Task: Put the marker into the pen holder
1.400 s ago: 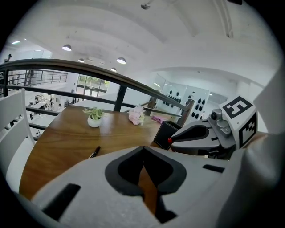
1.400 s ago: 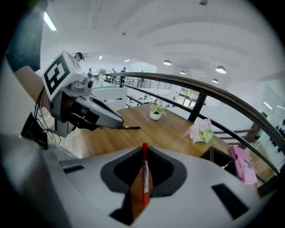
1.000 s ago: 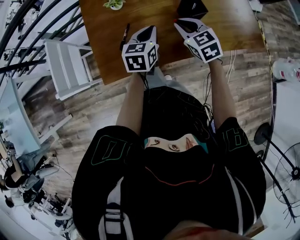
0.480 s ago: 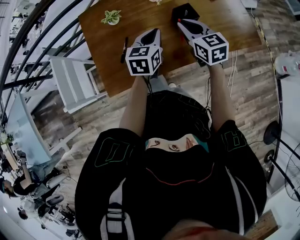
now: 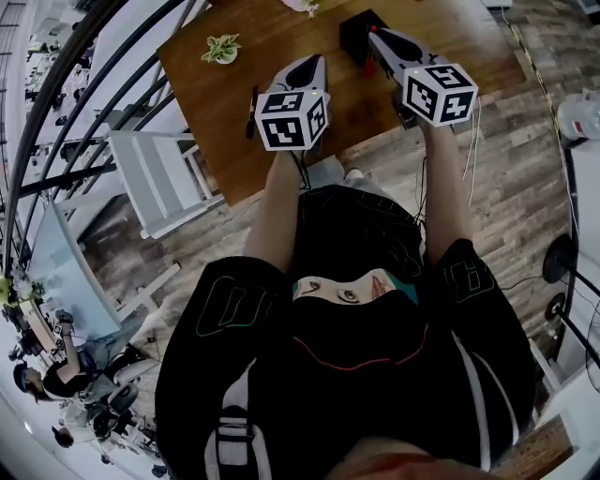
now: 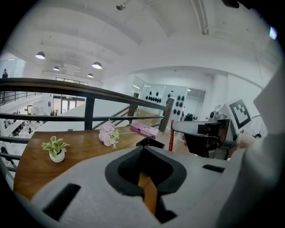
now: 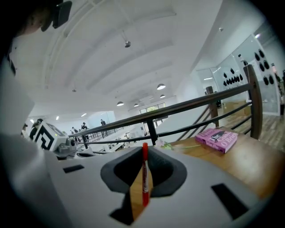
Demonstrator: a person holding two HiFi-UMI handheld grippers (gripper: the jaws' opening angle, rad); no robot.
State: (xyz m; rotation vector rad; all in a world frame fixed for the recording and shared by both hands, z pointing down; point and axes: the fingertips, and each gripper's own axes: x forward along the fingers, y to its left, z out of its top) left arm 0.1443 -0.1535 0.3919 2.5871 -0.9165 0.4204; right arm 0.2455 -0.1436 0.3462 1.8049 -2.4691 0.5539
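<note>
A slim red marker (image 7: pixel 144 171) is pinched upright by the right gripper (image 7: pixel 142 196). The black pen holder (image 6: pixel 149 143), unseen there, is shown just beside the marker in the left gripper view. The left gripper (image 6: pixel 148 191) is pressed together, empty.

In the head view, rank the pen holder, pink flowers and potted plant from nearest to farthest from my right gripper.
1. Black pen holder, right beside the right gripper, which holds the red marker.
2. Pink flowers, at the table's far edge, further left.
3. Potted plant, near the table's left end.
</note>
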